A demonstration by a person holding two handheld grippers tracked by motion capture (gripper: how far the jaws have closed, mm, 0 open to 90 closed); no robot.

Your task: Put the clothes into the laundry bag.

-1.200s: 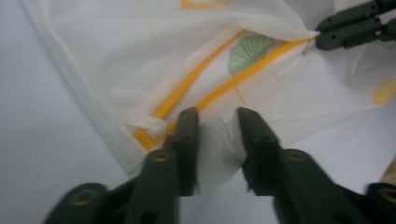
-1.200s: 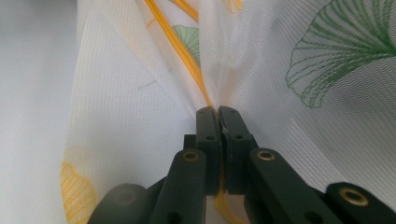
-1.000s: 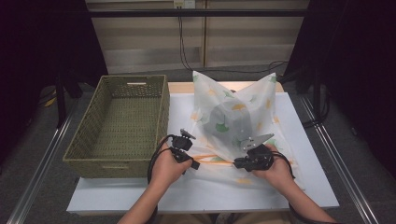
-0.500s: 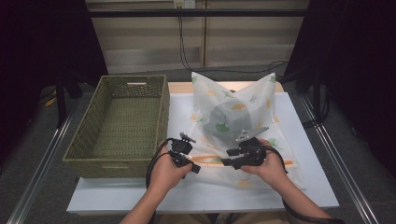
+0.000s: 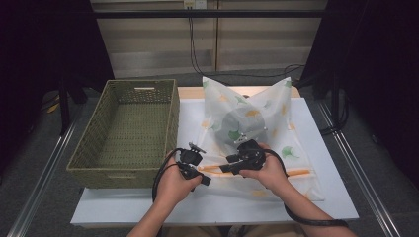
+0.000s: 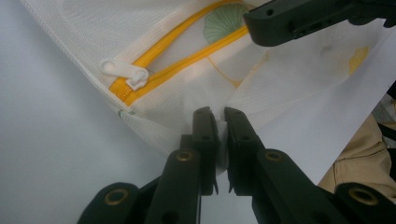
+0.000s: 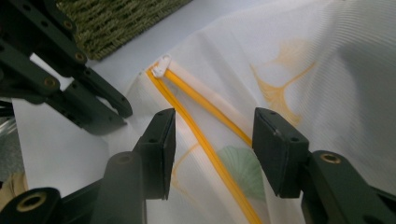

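Your left hand-held gripper [image 6: 220, 122] pinches the near corner of the white mesh zip bag with yellow zipper [image 5: 276, 123] lying on the white tabletop [image 5: 197, 202]. Your right hand-held gripper [image 7: 212, 140], its jaws just opened, straddles the zipper ungripped. Next: reach the white slider [image 7: 161, 66] and clamp it.

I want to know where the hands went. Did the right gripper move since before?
Yes. The right gripper slid left along the mesh bag, toward the wicker basket, and its fingers have just been opening.
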